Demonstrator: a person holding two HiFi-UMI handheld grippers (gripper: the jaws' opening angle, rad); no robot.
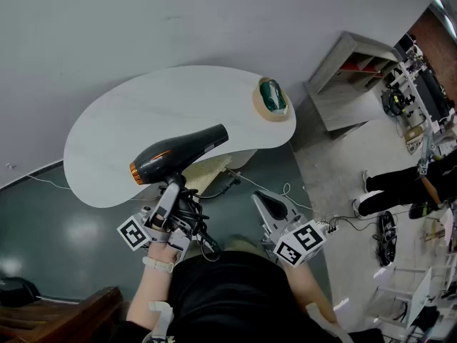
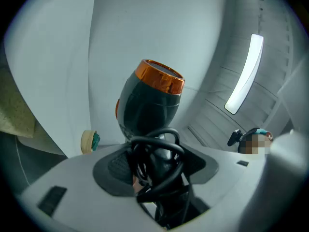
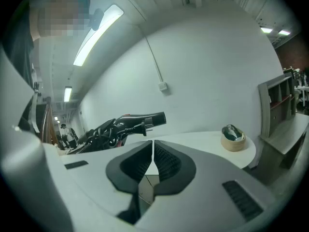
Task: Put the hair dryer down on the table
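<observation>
The hair dryer (image 1: pixel 178 154) is dark grey with an orange rear ring. It hangs level over the near edge of the white oval table (image 1: pixel 136 106), nozzle pointing right. My left gripper (image 1: pixel 170 191) is shut on its handle from below, with the black cord bunched around the handle. In the left gripper view the hair dryer (image 2: pixel 149 105) rises straight up between the jaws of the left gripper (image 2: pixel 155 164). My right gripper (image 1: pixel 268 206) is shut and empty, off the table's front right edge. In the right gripper view the shut right gripper (image 3: pixel 153 151) faces the table (image 3: pixel 203 141), with the hair dryer (image 3: pixel 130 122) beyond.
A beige round holder with a green object (image 1: pixel 272 98) sits at the table's right end. A wooden shelf unit (image 1: pixel 350 77) stands to the right, a person's legs (image 1: pixel 396 184) beyond it. A wooden piece (image 1: pixel 64 313) is at the lower left. A white cable (image 1: pixel 285 191) lies on the floor.
</observation>
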